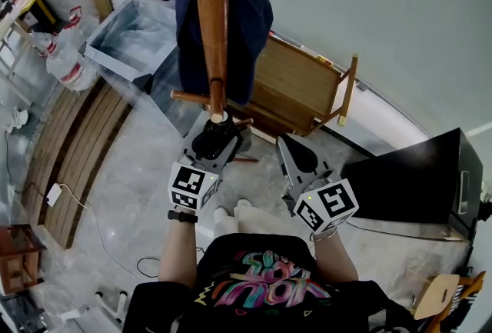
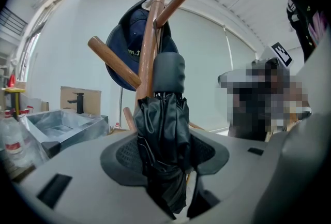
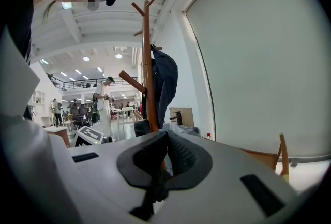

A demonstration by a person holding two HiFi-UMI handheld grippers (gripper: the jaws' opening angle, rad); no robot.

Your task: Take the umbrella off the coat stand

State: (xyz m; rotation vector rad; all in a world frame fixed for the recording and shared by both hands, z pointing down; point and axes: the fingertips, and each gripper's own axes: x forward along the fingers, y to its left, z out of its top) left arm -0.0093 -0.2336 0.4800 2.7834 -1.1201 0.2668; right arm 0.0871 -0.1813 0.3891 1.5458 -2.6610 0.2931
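Observation:
A wooden coat stand (image 1: 211, 24) rises right in front of me, with a navy cap (image 2: 126, 52) on one of its pegs. In the left gripper view a folded black umbrella (image 2: 163, 130) with a grey handle (image 2: 168, 73) hangs upright against the pole (image 2: 150, 57). My left gripper (image 2: 165, 161) is shut on its bundled fabric, both pads pressing on its sides. From the head view that gripper (image 1: 217, 141) sits at the pole's foot. My right gripper (image 1: 287, 142) hovers just to the right, shut and holding nothing; its pads (image 3: 173, 153) meet.
A wooden frame (image 1: 307, 85) leans by the wall behind the stand. A plastic-wrapped metal sink (image 1: 131, 31) lies to the left, wooden planks (image 1: 77, 147) on the floor beside it. A black cabinet (image 1: 415, 178) stands at right. People (image 3: 106, 104) are far off in the hall.

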